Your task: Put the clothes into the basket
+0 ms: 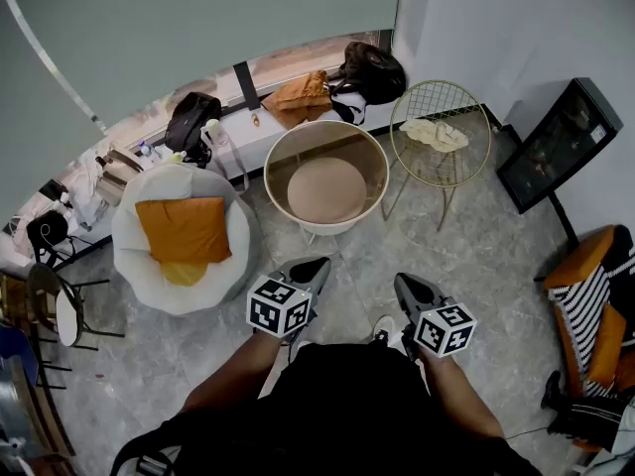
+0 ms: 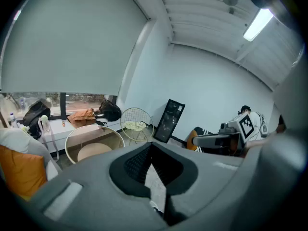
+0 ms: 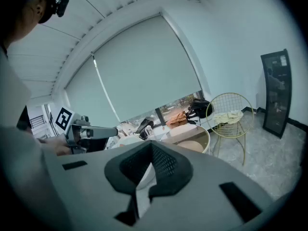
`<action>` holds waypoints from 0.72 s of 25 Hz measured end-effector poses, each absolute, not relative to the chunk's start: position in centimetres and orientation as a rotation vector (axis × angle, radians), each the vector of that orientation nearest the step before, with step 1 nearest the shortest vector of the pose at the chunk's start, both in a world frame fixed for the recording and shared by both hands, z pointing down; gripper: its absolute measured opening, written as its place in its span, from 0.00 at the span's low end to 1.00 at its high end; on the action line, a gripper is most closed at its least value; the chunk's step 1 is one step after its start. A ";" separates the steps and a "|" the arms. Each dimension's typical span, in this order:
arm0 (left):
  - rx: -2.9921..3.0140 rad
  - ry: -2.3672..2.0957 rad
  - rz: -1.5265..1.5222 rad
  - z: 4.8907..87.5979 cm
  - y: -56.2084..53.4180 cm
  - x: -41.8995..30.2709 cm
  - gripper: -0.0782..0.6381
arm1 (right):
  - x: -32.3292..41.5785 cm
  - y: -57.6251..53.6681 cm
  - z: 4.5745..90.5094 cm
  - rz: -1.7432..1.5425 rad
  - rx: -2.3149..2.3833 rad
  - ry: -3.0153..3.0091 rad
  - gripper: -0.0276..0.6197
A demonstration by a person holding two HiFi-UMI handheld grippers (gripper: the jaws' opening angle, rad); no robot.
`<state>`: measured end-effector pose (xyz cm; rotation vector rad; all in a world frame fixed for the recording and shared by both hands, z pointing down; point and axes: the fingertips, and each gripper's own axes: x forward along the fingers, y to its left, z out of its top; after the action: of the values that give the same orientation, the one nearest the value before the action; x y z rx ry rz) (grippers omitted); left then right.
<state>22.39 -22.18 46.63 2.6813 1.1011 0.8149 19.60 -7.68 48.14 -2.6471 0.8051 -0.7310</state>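
Observation:
A round basket (image 1: 280,154) with a bare beige bottom stands on the floor ahead of me; it also shows in the left gripper view (image 2: 72,134) and the right gripper view (image 3: 206,134). A pale yellow cloth (image 1: 434,134) lies on the gold wire chair (image 1: 474,107) to its right. An orange garment (image 1: 298,95) lies on the window sill behind. My left gripper (image 1: 316,264) and right gripper (image 1: 405,282) hover side by side short of the basket. Both are shut with nothing in them.
A white beanbag (image 1: 139,266) with an orange cushion sits left of the basket. Black bags (image 1: 373,70) rest on the sill. A dark cabinet (image 1: 561,142) leans on the right wall, and an orange striped seat (image 1: 587,310) is near right. Small chairs (image 1: 55,310) crowd the left edge.

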 end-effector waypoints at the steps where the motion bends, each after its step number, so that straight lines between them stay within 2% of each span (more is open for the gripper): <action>1: 2.682 1.102 0.816 46.7 -22.1 22.4 0.11 | 19.6 -7.6 48.2 -0.733 -2.646 0.806 0.06; 18: 2.690 1.116 0.832 47.0 -20.9 22.3 0.11 | 20.1 -7.5 48.3 -0.699 -2.605 0.817 0.07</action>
<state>22.28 -20.89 46.99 2.6899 1.1158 0.8317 20.11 -7.51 48.29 -2.6049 0.8174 -0.6991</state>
